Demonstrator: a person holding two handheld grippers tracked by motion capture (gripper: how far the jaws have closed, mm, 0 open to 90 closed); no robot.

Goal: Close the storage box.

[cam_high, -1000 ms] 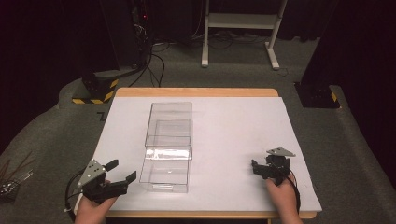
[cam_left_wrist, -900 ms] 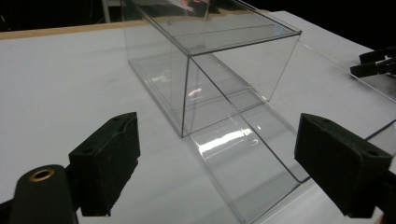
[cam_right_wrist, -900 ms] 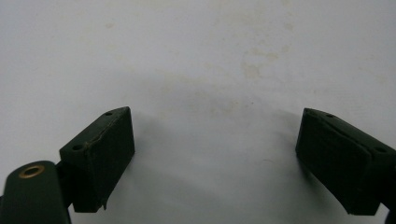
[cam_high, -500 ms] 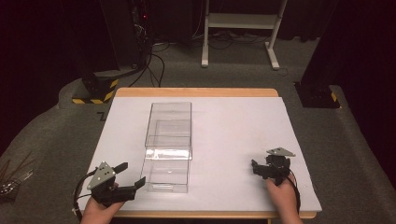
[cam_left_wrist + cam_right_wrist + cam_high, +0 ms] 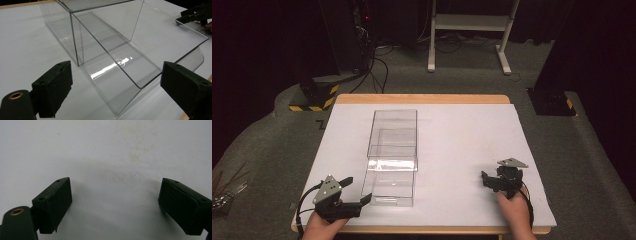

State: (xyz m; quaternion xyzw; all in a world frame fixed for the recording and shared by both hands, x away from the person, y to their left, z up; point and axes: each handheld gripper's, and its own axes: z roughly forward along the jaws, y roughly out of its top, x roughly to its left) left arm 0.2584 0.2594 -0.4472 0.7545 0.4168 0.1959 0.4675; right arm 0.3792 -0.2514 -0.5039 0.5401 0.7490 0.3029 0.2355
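A clear plastic case [image 5: 393,132] lies lengthwise at the middle of the white table [image 5: 467,135]. Its clear drawer [image 5: 389,185] is slid out toward the near edge. My left gripper [image 5: 358,190] is open just left of the drawer's near end, pointing right at it. In the left gripper view the drawer [image 5: 120,62] and case [image 5: 75,17] lie ahead between the wide-apart jaws of the left gripper [image 5: 116,75]. My right gripper [image 5: 486,180] rests near the front right, apart from the case, and appears far off as well [image 5: 192,16]. Its own view has the right gripper [image 5: 113,192] open over bare white table.
The table's wooden front edge [image 5: 437,231] runs just under both hands. On the floor are a black-and-yellow striped base [image 5: 312,97] at back left, a white stand [image 5: 472,30] behind, a black base [image 5: 552,102] at right, and metal tools [image 5: 224,192] at left.
My left gripper has moved right and nearer the front edge, turning its jaws toward the drawer's near end. The right gripper and the case have stayed put.
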